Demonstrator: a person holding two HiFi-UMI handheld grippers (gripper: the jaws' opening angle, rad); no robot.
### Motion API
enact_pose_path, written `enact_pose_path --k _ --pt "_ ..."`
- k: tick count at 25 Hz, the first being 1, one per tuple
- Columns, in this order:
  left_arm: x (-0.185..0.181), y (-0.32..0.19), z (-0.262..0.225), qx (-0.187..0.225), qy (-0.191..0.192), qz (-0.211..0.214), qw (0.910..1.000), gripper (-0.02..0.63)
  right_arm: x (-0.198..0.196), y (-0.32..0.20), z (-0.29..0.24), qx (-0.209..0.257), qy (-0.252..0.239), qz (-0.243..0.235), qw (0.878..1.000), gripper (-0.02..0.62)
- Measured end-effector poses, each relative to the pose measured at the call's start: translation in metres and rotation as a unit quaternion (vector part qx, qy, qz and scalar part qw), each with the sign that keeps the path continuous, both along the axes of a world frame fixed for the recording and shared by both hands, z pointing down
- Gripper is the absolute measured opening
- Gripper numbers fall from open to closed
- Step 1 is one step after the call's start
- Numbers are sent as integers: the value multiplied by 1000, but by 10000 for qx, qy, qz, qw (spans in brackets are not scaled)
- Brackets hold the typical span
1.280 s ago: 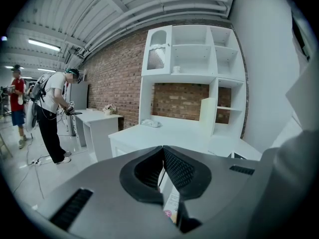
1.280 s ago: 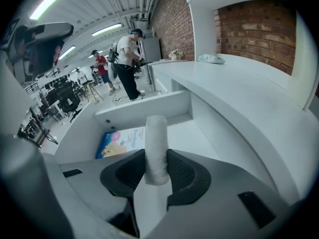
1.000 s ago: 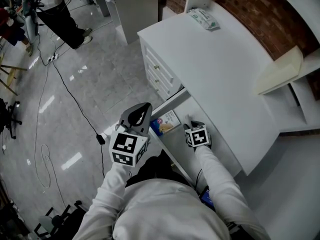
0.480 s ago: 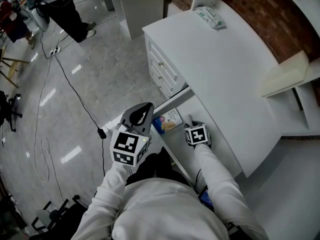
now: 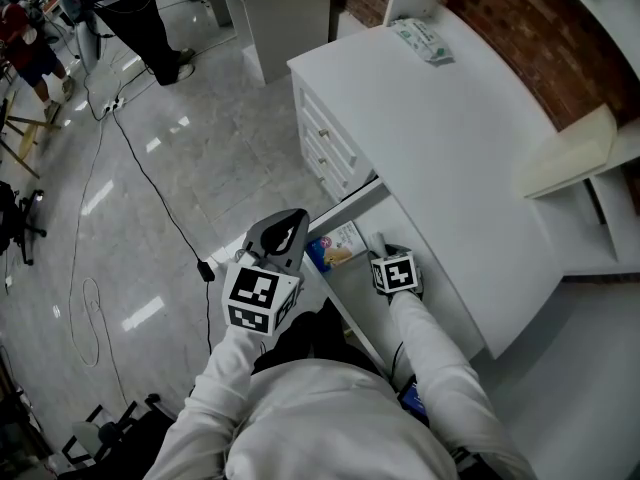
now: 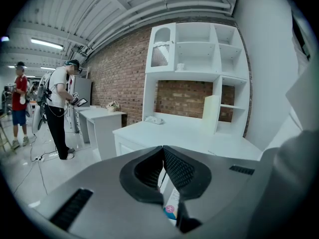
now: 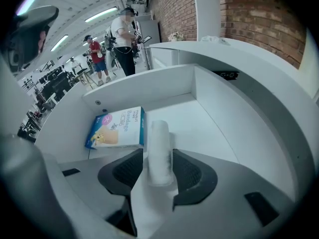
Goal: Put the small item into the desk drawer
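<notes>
The desk drawer [image 5: 357, 280] stands pulled out under the white desk, and a blue-and-white bandage box [image 5: 333, 243] lies at its front. My right gripper [image 5: 381, 243] reaches down into the drawer. In the right gripper view a small white roll [image 7: 158, 151] stands between its pads, over the drawer floor [image 7: 204, 116] beside the box [image 7: 117, 128]. The jaws are opening, with a thin gap on each side of the roll. My left gripper [image 5: 291, 218] hovers over the drawer's left side wall, shut and empty, its tips [image 6: 163, 151] touching.
A wrapped packet [image 5: 420, 38] lies at the far end of the desk top [image 5: 450, 138]. A cream board [image 5: 565, 143] leans on the shelf unit at the right. A closed drawer stack [image 5: 325, 143] fronts the desk. A cable [image 5: 150, 203] crosses the floor, where people [image 5: 140, 18] stand.
The head view has drifted slightly. Both grippers stay where they were, the right one inside the drawer and the left one above its side.
</notes>
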State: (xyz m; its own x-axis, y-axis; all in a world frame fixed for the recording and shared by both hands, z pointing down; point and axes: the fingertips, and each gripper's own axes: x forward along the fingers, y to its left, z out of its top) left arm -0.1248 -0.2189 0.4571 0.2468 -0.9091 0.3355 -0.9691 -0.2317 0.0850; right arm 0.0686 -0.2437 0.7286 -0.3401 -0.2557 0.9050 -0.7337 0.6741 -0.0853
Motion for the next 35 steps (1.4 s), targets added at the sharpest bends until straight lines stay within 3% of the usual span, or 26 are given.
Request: enact_pose_path --k 8,15,25,35 --pt "7 -6 -7 116 7 154 9998 18 -15 -6 -29 271 -449 59 9986 210" --pt "16 -13 -14 260 64 325 9991 18 -35 -14 -88 926 -1148 173 9889 199" --pt "36 -19 -23 440 73 637 9970 18 -42 -17 -202 1986 -2228 341 9538 146" --pt "52 -17 -34 617 35 913 9939 18 -30 -3 -276 2764 -2708 535 9205 100"
